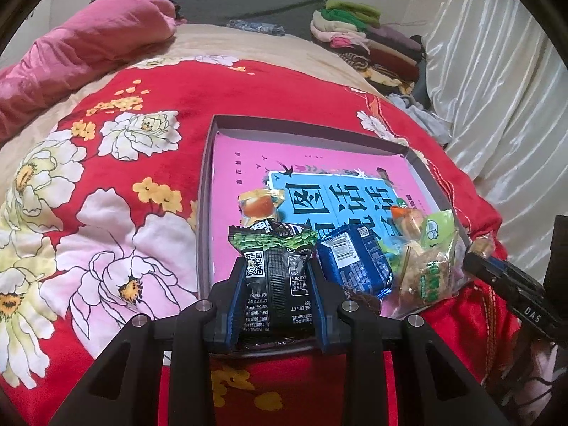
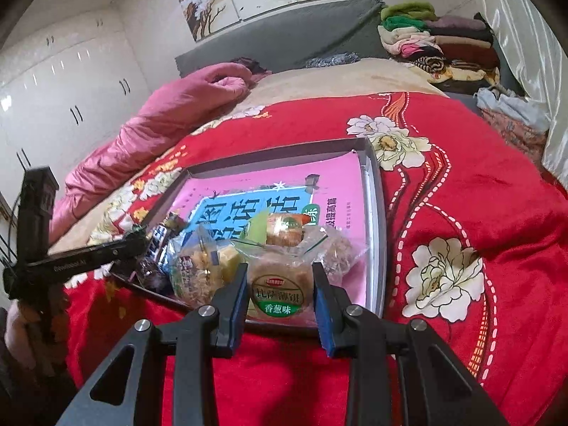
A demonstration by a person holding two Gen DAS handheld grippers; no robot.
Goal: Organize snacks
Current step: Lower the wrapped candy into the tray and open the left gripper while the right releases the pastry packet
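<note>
Snacks were bunched at the near end of the shallow box [image 1: 422,168], which lay on a bed under a red floral blanket [image 1: 106,184].

From the left wrist camera, the left claw [image 1: 278,285] was closed on a black packet with a green top band [image 1: 275,266], its blue pads pressing both sides, at the box's near rim. Just beyond the packet sat a small orange-wrapped snack [image 1: 261,206]; beside it lay a blue packet [image 1: 355,262], then a clear bag of biscuits [image 1: 426,269] toward the box's right wall. A pink book cover [image 1: 248,152] lined the box floor, bare at the far end. To do this step well, I judged the packet should be lifted straight up before being carried, as the blue packet touched it and might drag along.

From the right wrist camera, the right claw [image 2: 280,291] gripped a clear-wrapped biscuit pack with a green label [image 2: 280,293] at the box's near rim, the pads against its sides. More clear bags [image 2: 198,266] crowded just to its left. The crinkly film looked slippery, so a steady hold and slow lift seemed wise. Both packs could go to the bare far end of the box, kept apart.
</note>
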